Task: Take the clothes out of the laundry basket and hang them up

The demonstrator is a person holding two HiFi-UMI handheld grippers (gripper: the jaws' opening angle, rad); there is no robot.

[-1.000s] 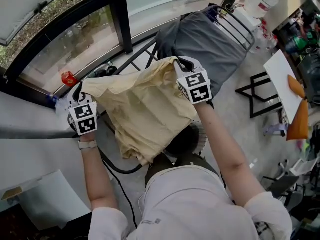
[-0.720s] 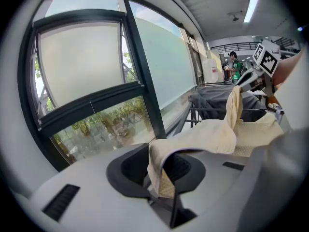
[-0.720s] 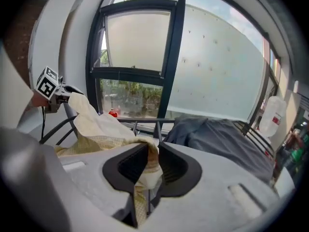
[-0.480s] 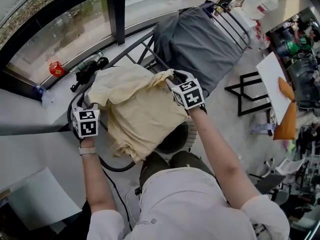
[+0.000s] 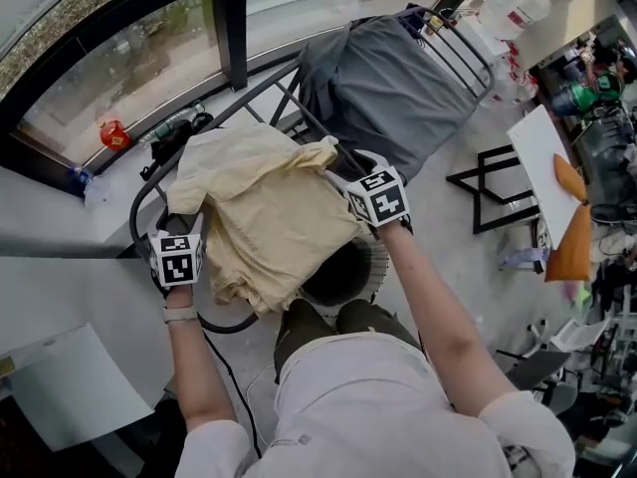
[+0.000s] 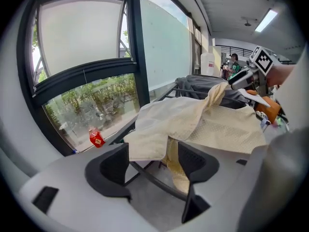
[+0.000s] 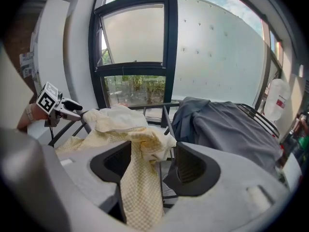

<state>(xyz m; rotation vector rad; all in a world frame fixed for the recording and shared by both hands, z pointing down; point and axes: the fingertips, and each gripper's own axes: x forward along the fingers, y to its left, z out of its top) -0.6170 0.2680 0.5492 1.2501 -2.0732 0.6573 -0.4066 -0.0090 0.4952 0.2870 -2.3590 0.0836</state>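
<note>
Both arms stretched forward, claws tilted down. Left claw (image 6: 152, 164) and right claw (image 7: 152, 164) have just been opening, now wide, gripping nothing. Pale yellow waffle-weave shirt (image 5: 269, 217) lies mid-frame, draped over the dark tubular drying rack (image 5: 261, 83), its edges loose between both pairs of jaws. Smooth grey garment (image 5: 398, 78) upper right.

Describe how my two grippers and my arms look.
The left gripper and the right gripper each have a pale grey moulded body, two black textured pads and a white cube with black square markers. The forearms are bare below white short sleeves. A pale band circles the left wrist.
</note>
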